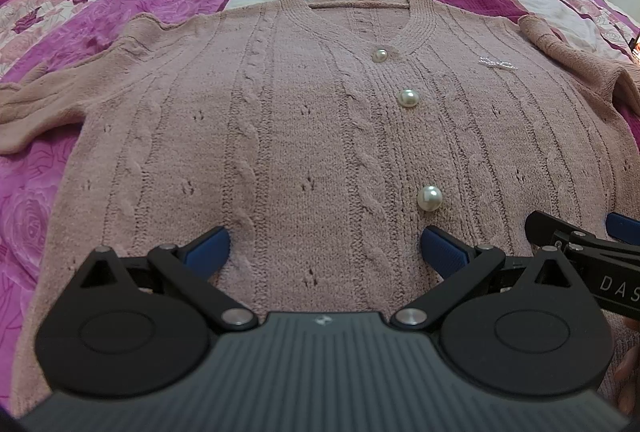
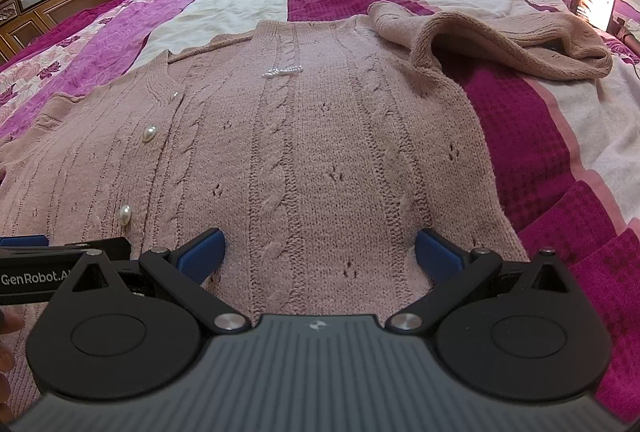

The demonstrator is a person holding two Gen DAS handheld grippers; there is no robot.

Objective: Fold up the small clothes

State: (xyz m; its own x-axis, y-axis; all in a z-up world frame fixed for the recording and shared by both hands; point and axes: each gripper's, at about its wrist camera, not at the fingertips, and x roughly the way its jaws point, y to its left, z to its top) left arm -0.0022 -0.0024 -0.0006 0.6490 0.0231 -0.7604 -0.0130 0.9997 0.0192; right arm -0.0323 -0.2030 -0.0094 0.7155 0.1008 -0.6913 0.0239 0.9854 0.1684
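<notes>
Over the lower hem of the pink cardigan (image 1: 304, 120), spread front-up on the bed (image 1: 60, 12), the left gripper (image 1: 325, 248) hovers with its fingers wide apart, just left of the lowest pearl button (image 1: 429, 198). A careless pinch there could catch only the top layer, so the fold drags crooked.

From the right wrist, the right gripper (image 2: 318, 250) is likewise spread and holding nothing above the hem, right of the buttons. The right sleeve (image 2: 500, 40) lies bunched beyond the cardigan's shoulder, seemingly doubled over; left so, it may bulk the fold.
</notes>
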